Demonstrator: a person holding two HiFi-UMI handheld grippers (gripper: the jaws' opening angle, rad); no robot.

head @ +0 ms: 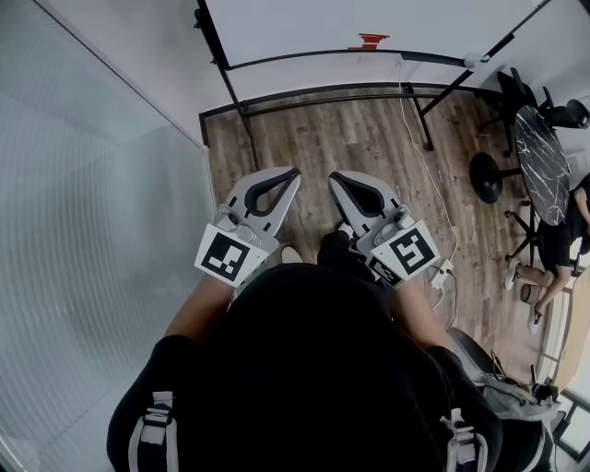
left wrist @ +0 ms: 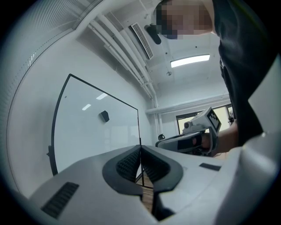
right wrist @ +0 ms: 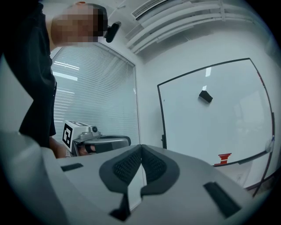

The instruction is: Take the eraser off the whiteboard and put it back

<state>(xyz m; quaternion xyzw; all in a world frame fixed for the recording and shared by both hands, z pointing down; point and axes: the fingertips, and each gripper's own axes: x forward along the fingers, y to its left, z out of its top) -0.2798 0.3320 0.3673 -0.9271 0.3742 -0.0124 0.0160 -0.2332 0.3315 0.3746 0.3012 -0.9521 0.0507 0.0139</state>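
The whiteboard (head: 369, 23) stands on a black frame across the wooden floor ahead of me. A small dark eraser (left wrist: 104, 116) sticks high on its white face, also in the right gripper view (right wrist: 205, 96); the head view cuts it off. My left gripper (head: 293, 171) and right gripper (head: 334, 175) are held side by side close to my body, pointing level at the board, well short of it. Both are shut with nothing between the pads (left wrist: 131, 163) (right wrist: 151, 165). Each gripper view shows the other gripper (left wrist: 193, 138) (right wrist: 99, 141) beside it.
A red object (head: 369, 41) sits on the board's tray. The stand's legs (head: 241, 115) and a white cable (head: 426, 166) cross the floor. A frosted glass wall (head: 92, 230) runs along the left. At right are a round dark table (head: 544, 161), chairs and a seated person (head: 558, 249).
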